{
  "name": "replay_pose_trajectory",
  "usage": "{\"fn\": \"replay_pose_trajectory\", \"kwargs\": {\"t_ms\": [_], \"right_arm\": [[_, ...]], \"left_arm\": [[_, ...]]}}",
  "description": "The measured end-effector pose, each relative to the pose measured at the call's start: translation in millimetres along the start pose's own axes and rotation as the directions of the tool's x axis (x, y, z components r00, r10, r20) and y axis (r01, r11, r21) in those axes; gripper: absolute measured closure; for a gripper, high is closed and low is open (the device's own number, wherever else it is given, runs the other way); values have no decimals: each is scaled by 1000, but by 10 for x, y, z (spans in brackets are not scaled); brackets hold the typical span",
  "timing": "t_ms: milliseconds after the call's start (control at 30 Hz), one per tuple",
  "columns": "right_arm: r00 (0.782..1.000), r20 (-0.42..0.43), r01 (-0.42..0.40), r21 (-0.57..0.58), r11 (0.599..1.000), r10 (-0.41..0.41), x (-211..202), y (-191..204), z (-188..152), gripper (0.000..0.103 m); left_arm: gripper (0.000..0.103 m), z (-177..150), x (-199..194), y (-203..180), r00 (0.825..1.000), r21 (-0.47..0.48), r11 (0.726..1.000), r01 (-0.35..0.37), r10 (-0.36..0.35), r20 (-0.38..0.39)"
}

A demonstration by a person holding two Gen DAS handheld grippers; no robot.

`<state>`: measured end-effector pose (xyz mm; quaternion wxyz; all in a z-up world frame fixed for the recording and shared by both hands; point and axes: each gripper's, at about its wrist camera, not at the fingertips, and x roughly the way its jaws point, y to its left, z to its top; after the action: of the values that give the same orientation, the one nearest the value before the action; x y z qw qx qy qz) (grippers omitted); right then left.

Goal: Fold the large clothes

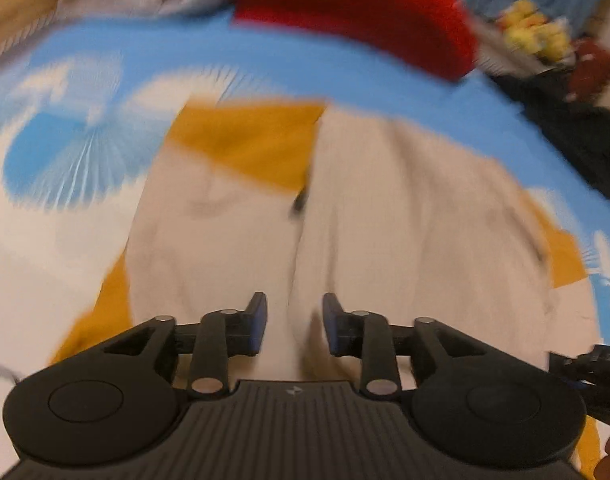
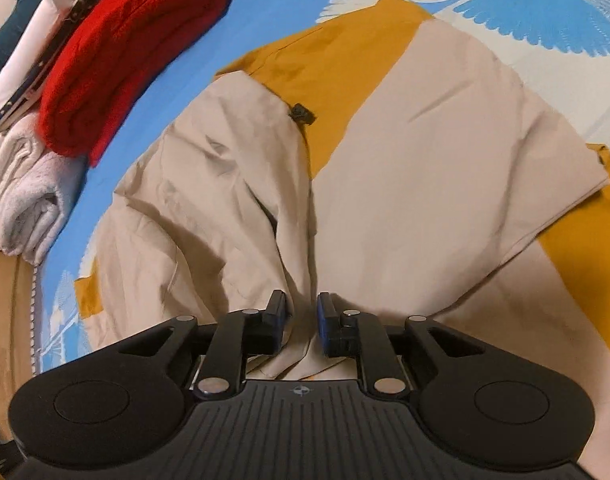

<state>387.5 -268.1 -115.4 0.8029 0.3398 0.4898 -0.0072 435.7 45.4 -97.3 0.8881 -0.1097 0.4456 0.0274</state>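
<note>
A large beige and mustard jacket [image 1: 385, 208] [image 2: 425, 140] lies spread on a blue and white patterned sheet [image 1: 265, 60] [image 2: 153, 80], with a small black zip pull [image 2: 301, 114] near its middle. In the blurred left wrist view, my left gripper [image 1: 295, 312] hangs just above the beige cloth, open; a soft ridge of cloth runs under the gap and neither pad presses on it. My right gripper [image 2: 302, 312] sits low on the jacket with its jaws a narrow way apart. A bunched fold of beige cloth stands between its fingers, and I see no firm pinch.
A folded red garment [image 2: 125, 48] [image 1: 353, 8] and a rolled white towel [image 2: 21, 184] lie along the sheet's far side. Dark clothes [image 1: 577, 136] and yellow items [image 1: 533, 32] are piled at the right. A tan surface [image 2: 5, 320] borders the sheet.
</note>
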Motion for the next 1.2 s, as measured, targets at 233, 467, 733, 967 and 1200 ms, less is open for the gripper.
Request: {"fn": "replay_pose_trajectory", "kwargs": {"t_ms": [233, 467, 733, 967, 1200], "right_arm": [[946, 324, 97, -199, 975, -28, -442, 410, -62, 74], [986, 83, -116, -295, 948, 147, -117, 547, -152, 60], [895, 32, -438, -116, 891, 444, -271, 384, -124, 101], [1000, 10, -15, -35, 999, 15, 3, 13, -79, 100], [1000, 19, -5, -104, 995, 7, -63, 154, -106, 94]], "left_arm": [[61, -110, -60, -298, 965, 76, 962, 263, -261, -35], [61, -140, 16, -222, 973, 58, 972, 228, -225, -60], [59, -68, 40, -205, 968, 41, 968, 246, -244, -53], [56, -274, 359, -318, 980, 216, 976, 33, 10, -198], [53, -161, 88, -425, 981, 211, 959, 188, -173, -85]]}}
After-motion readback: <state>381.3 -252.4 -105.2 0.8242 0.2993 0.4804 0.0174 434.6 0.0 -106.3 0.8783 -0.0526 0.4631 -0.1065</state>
